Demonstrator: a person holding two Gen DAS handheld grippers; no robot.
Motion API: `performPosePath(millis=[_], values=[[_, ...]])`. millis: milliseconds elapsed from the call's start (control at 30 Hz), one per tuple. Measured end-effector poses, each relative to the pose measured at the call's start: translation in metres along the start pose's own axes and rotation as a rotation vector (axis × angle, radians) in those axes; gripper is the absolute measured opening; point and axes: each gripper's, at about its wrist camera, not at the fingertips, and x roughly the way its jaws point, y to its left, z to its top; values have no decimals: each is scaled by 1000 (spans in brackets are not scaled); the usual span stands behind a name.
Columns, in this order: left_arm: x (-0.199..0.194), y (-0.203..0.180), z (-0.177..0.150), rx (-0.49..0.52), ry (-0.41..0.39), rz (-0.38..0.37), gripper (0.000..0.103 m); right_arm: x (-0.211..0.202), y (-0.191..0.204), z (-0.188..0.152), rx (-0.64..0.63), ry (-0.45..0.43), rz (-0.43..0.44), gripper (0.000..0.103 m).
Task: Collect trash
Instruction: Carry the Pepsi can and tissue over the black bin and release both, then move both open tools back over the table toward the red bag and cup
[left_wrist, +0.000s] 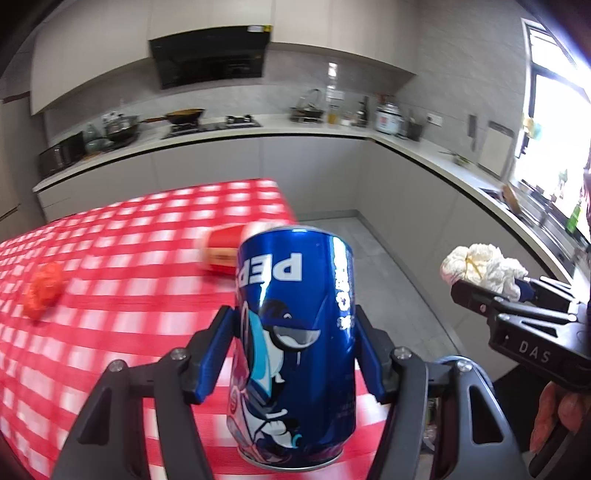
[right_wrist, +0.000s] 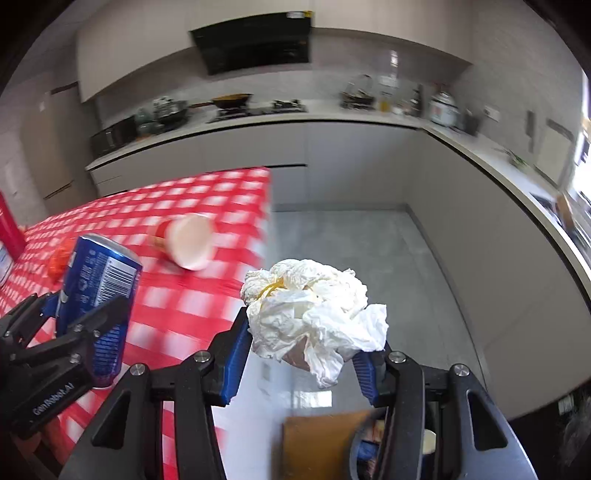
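Gripping a blue Pepsi can (left_wrist: 291, 347) in the left gripper (left_wrist: 295, 350), raised above the checked tablecloth (left_wrist: 110, 258); left behind: a tipped paper cup (left_wrist: 221, 251) and red wrapper (left_wrist: 42, 290). Clamping a crumpled tissue wad (right_wrist: 310, 306) in the right gripper (right_wrist: 301, 354), over the floor beside the table, above what looks like a bin (right_wrist: 369, 443). Roughly halfway, judging by these.

Blue Pepsi can (left_wrist: 293, 347): upside down, logo inverted, slightly dented, clamped between blue fingers (left_wrist: 216, 354), lifted above table (left_wrist: 110, 295).
Crumpled white tissue wad (right_wrist: 314, 314), yellowish stain near top: pinched between fingers (right_wrist: 236, 354), off table, over floor.
Red-and-white paper cup (right_wrist: 184, 242): on its side on table, open mouth showing, blurred.
Crumpled red scrap (left_wrist: 42, 290): lying on table, well apart from cup.
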Motion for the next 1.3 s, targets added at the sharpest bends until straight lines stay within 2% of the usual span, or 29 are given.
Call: performPosePath(millis=[300,500,667,733,767,800,833,933,1300], values=[[25,-127,-15,93,49,-153,63,-14,-142,-50,123,63,-137,53],[43,-183,-44,121,125,-202,63,-3,-198,-100,163,147,-147,53],[56,-207,-63,115,166,-189,63,34,-215,-141,151,253,-106,53],[60,-211,-71,111,175,-177,63,59,-216,-157,129,338,-79,57],[63,-212,-75,107,182,-166,63,67,-218,-163,126,353,-77,59],[65,-213,-77,100,187,-160,63,72,-221,-168,125,350,-89,68],[68,-212,-78,87,192,-157,63,74,-226,-171,134,346,-98,70],[75,-215,-93,61,210,-132,63,70,-245,-174,197,319,-96,70],[99,-251,-144,38,302,-106,64,60,-267,-182,224,284,-127,70]])
